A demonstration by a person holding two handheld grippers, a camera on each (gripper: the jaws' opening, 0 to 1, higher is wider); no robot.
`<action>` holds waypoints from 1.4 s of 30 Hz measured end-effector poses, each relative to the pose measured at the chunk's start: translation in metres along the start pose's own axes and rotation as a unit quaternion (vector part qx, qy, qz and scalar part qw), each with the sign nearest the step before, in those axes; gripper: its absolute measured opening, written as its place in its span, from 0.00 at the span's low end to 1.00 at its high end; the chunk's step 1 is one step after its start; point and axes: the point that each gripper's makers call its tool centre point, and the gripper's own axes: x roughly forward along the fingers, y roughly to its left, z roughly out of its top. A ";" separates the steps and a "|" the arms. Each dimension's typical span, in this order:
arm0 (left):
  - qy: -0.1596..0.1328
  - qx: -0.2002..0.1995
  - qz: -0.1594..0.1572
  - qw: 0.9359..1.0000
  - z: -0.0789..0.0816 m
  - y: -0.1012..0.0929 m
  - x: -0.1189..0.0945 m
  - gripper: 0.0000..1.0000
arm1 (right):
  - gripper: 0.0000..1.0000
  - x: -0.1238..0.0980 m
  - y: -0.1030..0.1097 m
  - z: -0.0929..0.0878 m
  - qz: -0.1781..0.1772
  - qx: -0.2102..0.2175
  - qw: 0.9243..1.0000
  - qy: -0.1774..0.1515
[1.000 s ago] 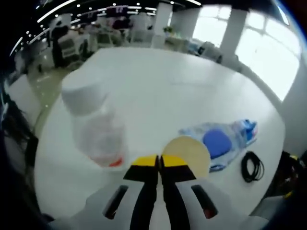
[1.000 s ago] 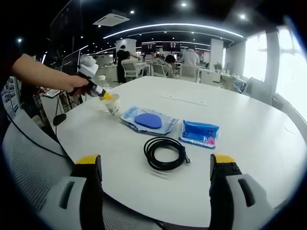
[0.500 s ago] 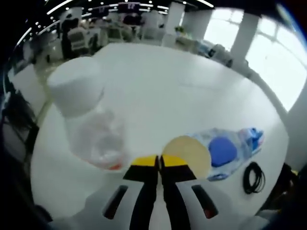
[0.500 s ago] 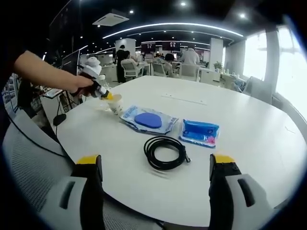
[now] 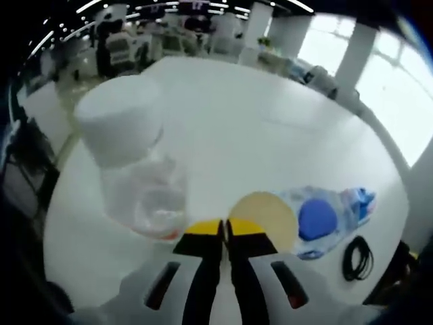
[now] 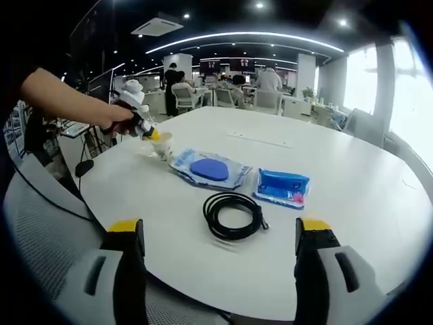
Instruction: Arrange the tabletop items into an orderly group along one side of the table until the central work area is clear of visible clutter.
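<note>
Cup point(image 5: 139, 172) hangs tilted just left of the left gripper point(image 5: 224, 227), whose fingers are pinched together on its rim, above the surface point(image 6: 352, 183) edge; right gripper point(image 6: 220, 233), fingers wide and empty, faces the cable point(image 6: 233, 214).

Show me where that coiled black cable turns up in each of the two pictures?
Left gripper view: black cable at the lower right edge.
Right gripper view: black cable in the centre, on the table.
Shared landmark: the clear packet with a blue round pad.
</note>
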 end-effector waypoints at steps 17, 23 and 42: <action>-0.005 0.008 0.001 1.000 -0.002 -0.003 -0.001 0.01 | 0.90 0.000 0.000 0.000 -0.002 -0.005 1.000 0.000; -0.017 -0.001 0.004 1.000 0.003 -0.004 0.001 0.01 | 0.90 0.000 -0.001 0.000 -0.004 -0.006 1.000 0.001; -0.030 -0.002 -0.001 1.000 0.005 -0.007 0.005 0.07 | 0.89 0.000 -0.001 -0.001 -0.003 -0.013 1.000 0.005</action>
